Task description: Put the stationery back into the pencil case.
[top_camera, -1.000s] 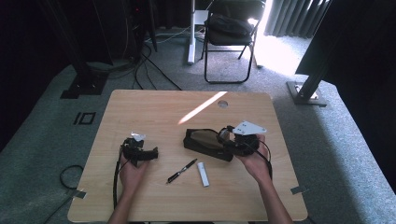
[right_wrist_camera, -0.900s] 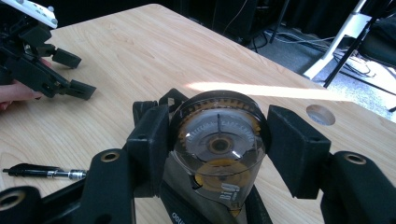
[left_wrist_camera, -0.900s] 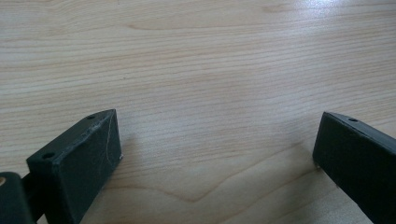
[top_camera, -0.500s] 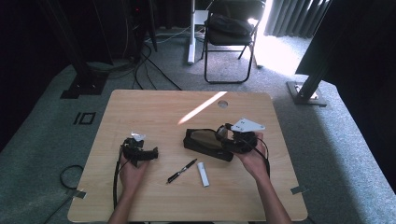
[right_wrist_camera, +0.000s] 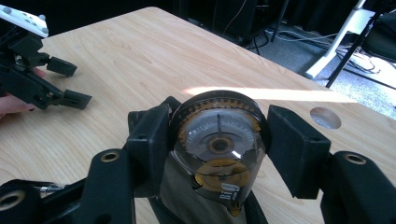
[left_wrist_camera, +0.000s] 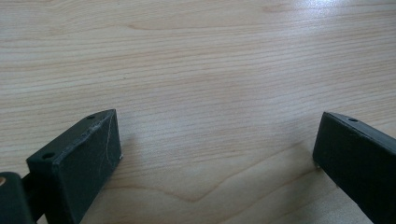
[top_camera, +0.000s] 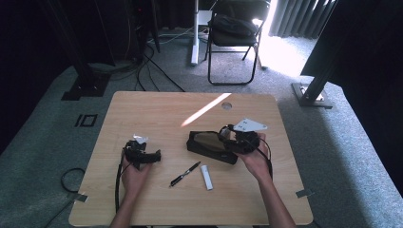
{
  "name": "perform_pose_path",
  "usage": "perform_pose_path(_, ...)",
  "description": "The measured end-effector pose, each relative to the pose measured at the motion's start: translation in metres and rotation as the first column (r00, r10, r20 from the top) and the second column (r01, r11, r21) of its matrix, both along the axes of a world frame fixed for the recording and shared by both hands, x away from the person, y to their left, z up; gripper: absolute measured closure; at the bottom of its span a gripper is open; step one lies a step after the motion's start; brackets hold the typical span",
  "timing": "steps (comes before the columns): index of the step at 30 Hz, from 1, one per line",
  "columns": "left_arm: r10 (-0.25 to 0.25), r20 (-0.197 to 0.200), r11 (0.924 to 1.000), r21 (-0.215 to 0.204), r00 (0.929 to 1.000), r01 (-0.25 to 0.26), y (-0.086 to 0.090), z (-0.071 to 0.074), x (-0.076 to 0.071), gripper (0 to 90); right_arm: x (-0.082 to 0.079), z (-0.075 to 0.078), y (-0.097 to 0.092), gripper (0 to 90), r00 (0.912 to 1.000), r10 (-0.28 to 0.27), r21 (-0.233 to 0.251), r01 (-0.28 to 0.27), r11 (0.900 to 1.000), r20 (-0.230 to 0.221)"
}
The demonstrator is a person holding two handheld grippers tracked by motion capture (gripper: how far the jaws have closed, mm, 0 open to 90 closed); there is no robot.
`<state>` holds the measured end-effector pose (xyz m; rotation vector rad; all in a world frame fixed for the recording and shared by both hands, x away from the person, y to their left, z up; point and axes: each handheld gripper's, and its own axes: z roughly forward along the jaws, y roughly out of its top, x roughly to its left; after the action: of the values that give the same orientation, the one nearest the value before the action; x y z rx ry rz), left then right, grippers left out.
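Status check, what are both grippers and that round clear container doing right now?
Left gripper open over bare table. Right gripper jaws around the clear container above the dark pouch. Pen and white tube nearby, not blocking.

table (top_camera: 157, 109): pouch (top_camera: 209, 145) right of centre, round clear container (right_wrist_camera: 218, 140) at its right end between right gripper (top_camera: 228, 137) jaws | pen (top_camera: 185, 174) and tube (top_camera: 206, 177) in front (2 items, side by side) | left gripper (top_camera: 142, 156) well left
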<state>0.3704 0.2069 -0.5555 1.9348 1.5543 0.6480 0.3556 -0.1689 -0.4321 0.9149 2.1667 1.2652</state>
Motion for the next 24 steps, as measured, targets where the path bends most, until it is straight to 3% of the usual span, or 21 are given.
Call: perform_pose_path(24, 0.001, 0.001, 1.0, -0.001, 1.0, -0.001, 0.0, 0.0, 0.0, 1.3, 0.01, -0.013, 0.004, 41.4, 0.9992, -0.004, -0.008, 0.004, 1.0, -0.04)
